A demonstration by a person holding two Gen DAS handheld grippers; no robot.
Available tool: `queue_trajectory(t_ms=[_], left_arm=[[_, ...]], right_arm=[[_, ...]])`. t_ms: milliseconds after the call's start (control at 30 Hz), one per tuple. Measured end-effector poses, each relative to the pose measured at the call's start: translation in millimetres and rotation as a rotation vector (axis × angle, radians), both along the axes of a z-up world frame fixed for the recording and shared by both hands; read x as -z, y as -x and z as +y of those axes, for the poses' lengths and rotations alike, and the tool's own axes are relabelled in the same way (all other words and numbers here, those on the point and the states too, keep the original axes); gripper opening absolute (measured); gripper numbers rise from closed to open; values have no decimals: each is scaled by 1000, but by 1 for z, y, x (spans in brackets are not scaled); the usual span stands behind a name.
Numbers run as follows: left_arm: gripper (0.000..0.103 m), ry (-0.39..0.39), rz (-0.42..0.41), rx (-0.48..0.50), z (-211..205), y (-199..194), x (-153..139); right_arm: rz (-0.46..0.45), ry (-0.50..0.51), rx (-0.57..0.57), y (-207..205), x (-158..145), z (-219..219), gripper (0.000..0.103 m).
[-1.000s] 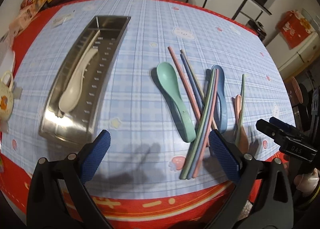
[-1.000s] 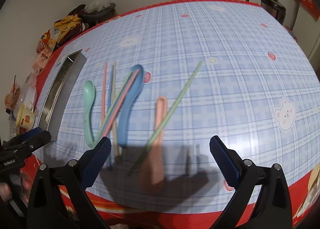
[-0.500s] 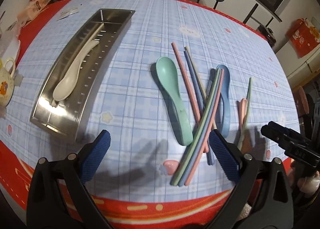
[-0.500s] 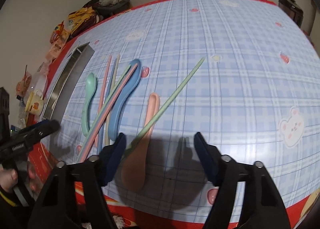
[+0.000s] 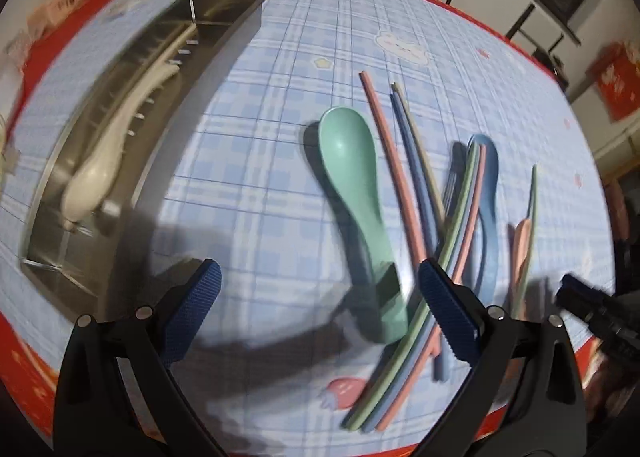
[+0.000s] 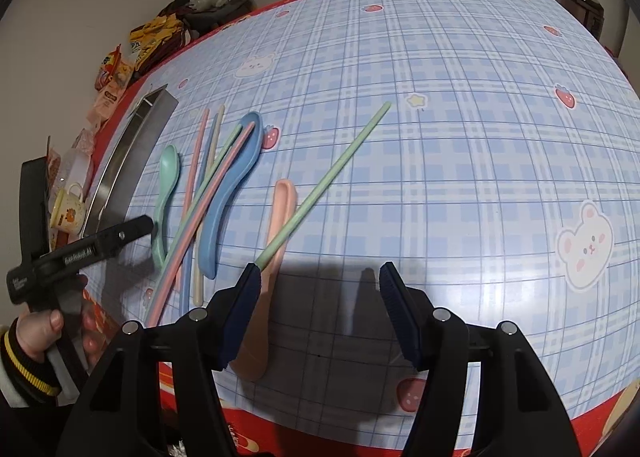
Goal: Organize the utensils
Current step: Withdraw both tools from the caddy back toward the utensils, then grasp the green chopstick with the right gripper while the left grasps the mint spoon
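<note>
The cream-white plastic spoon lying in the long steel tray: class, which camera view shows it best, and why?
The left wrist view. There the cream-white plastic spoon lies in full length inside the long steel tray, though blurred by motion. The right wrist view shows only the tray's outer wall edge-on at far left; the spoon inside is hidden.

No legible text: blurred lettering on the left claw and snack packets.

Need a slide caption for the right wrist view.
Open right hand-held gripper hovers by a pink spoon crossed by a green chopstick on the checked tablecloth.
</note>
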State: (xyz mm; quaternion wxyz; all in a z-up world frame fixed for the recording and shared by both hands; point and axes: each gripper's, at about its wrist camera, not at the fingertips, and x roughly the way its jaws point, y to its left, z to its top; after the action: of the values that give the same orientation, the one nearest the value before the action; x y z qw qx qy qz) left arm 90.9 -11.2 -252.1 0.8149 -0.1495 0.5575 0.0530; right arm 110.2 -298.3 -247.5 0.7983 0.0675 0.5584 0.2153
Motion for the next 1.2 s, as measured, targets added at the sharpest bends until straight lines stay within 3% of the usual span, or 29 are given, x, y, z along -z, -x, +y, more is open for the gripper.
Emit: queue_trajectory(t_ms=[100, 367, 500, 600, 867, 1033, 1133, 1200], left_arm=[[97, 34, 5, -4, 0, -7, 5], [97, 23, -11, -15, 2, -19, 8], [97, -85, 24, 33, -12, -26, 12], [97, -122, 26, 44, -17, -27, 14], [97, -132, 25, 72, -18, -28, 16], [98, -137, 22, 94, -18, -26, 15], [97, -133, 27, 101, -18, -27, 16], [97, -121, 28, 100, -16, -27, 15]], right_arm=[[5, 4, -2, 0, 2, 1, 60], [15, 12, -8, -2, 5, 8, 61], [22, 10, -4, -5, 8, 9, 61], [23, -9, -18, -8, 8, 11, 60], [64, -79, -45, -34, 12, 27, 41], [86, -56, -74, -37, 17, 47, 37], [91, -24, -79, -38, 19, 53, 18], [100, -34, -66, -38, 21, 50, 15]])
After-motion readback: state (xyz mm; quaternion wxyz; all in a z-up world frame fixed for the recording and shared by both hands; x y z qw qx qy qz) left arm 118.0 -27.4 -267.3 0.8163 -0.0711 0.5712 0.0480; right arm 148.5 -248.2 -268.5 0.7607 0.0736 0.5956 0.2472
